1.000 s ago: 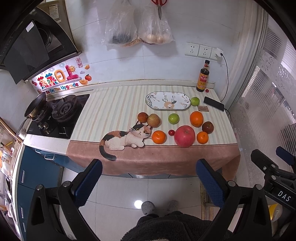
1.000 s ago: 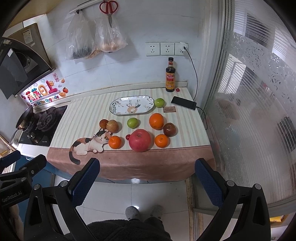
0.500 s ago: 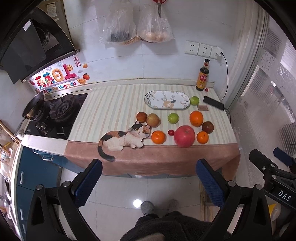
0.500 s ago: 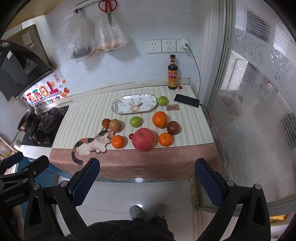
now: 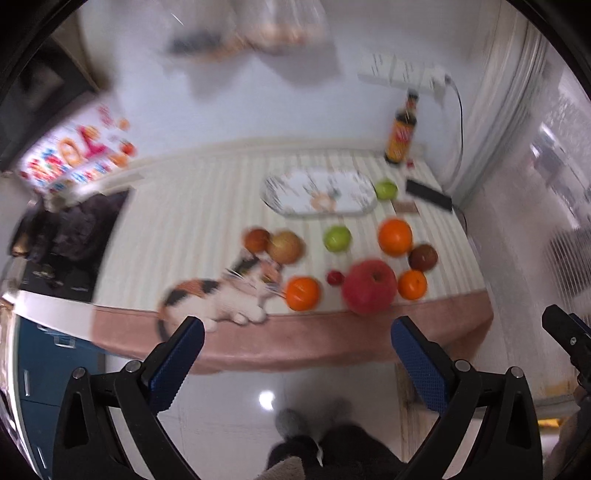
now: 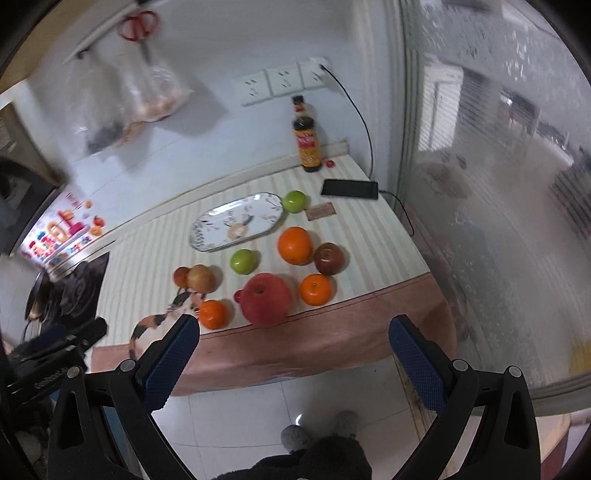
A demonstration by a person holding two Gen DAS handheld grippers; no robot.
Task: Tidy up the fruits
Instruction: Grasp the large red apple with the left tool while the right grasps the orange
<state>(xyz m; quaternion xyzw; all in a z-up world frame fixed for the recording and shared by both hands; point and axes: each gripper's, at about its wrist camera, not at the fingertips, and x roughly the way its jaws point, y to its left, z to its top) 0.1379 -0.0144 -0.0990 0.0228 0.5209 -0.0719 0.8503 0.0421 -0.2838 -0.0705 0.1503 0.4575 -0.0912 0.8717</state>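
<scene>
While the left view blurs, red scissors [image 6: 138, 26] show right.

A home kitchen: gas stove [image 6: 70, 295] at left, sauce bottle [image 6: 306, 138] and wall sockets [image 6: 284, 81] at top centre.

Bright, even light; left view motion-blurred, fisheye edges bent and dark.

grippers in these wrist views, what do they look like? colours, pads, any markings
Both match: the left gripper and right gripper have black frames with triangular cut-outs and silver screw heads, and the jaws are faced with blue, finely textured pads. The left unit, seen from the right wrist view, carries white lettering, too blurred to read. No cables visible. Dark fuzzy clothing shows at the bottom edge.
</scene>
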